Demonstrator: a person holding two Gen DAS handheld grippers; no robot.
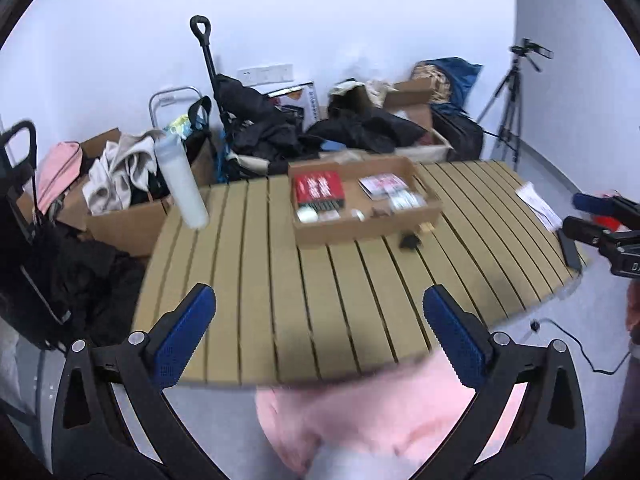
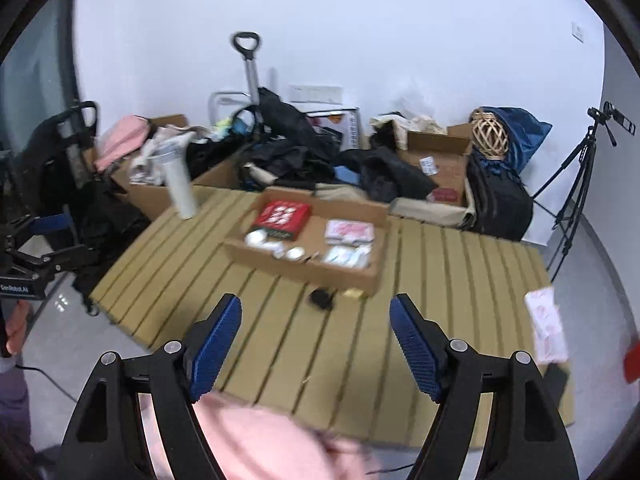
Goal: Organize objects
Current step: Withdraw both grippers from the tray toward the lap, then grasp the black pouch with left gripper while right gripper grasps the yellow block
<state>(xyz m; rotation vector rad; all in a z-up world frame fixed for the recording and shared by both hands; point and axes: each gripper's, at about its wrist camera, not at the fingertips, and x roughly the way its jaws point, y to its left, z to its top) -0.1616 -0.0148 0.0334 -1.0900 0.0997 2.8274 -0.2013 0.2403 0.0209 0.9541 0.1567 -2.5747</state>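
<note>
Grippers up and empty over the slatted table

Your left gripper (image 1: pixel 320 332) fills the bottom of the left wrist view, its blue pads spread as wide as they go with nothing between them, only the slatted table (image 1: pixel 260 280) and a blur of pink cloth (image 1: pixel 360 412) showing through the gap.

Reading that view from left to right: at the upper left of the table a white bottle (image 1: pixel 182 184) stands tilted; in the centre sits the shallow cardboard tray (image 1: pixel 360 228), with a red-and-black box (image 1: pixel 319 190) in its left half and a pink-and-white packet (image 1: pixel 382 186) plus smaller white items on the right. Just in front of the tray's right corner lies a small black object (image 1: pixel 410 241). A white paper packet (image 1: pixel 538 204) rests at the right edge of the table.

Your right gripper (image 2: pixel 316 340) shows at the bottom of the right wrist view, jaws well apart and holding nothing. A tripod (image 2: pixel 576 184) stands at the far right.
</note>
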